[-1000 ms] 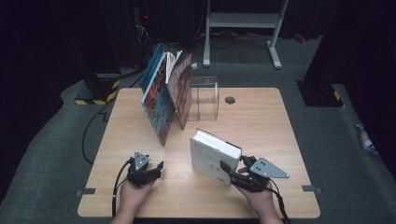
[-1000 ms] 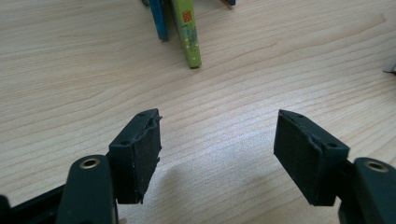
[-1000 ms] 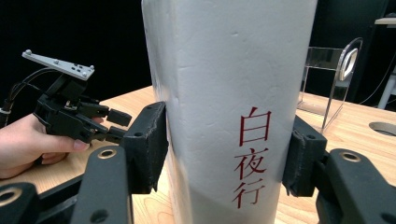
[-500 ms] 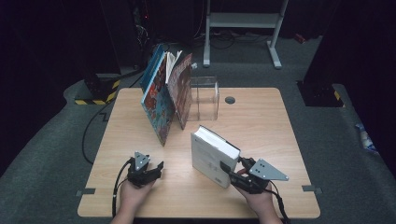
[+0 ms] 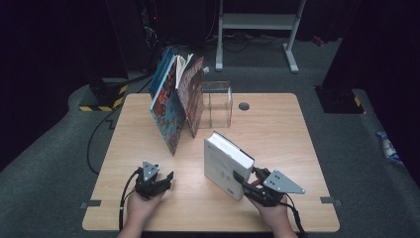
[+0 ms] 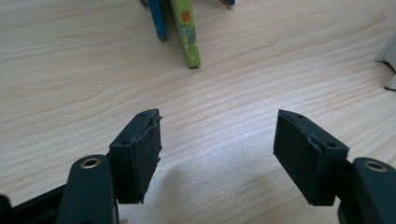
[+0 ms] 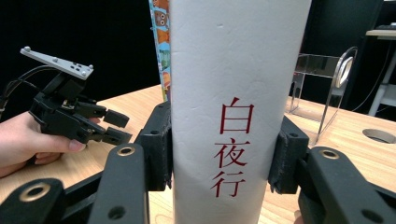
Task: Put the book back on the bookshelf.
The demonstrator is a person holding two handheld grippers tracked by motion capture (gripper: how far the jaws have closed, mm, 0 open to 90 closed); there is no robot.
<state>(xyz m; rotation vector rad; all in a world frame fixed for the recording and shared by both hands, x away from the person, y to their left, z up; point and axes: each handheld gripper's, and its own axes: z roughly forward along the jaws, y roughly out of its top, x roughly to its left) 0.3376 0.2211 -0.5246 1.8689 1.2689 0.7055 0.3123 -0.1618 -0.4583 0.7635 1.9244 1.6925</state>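
A thick white book (image 5: 225, 161) stands upright on the wooden table (image 5: 277, 134), with red characters down its spine (image 7: 233, 93). My right gripper (image 5: 241, 179) comes at it from the near right. Its jaws have just been closing, and the pads (image 7: 161, 144) now press on both sides of the spine. At the near left my left gripper (image 5: 168, 178) rests low over the table in a hand. Its jaws stand open with only bare wood between them (image 6: 217, 144). The left gripper (image 7: 112, 128) also appears beyond the book in the right gripper view.
Several colourful picture books (image 5: 176, 106) lean together at the back left, against a clear acrylic stand (image 5: 218, 101). A round cable hole (image 5: 243, 106) sits in the table near the far edge. Dark floor and a metal frame (image 5: 257, 22) lie beyond.
The right gripper's jaws have drawn in onto the white book's spine. Both hands and the book stay where they were.
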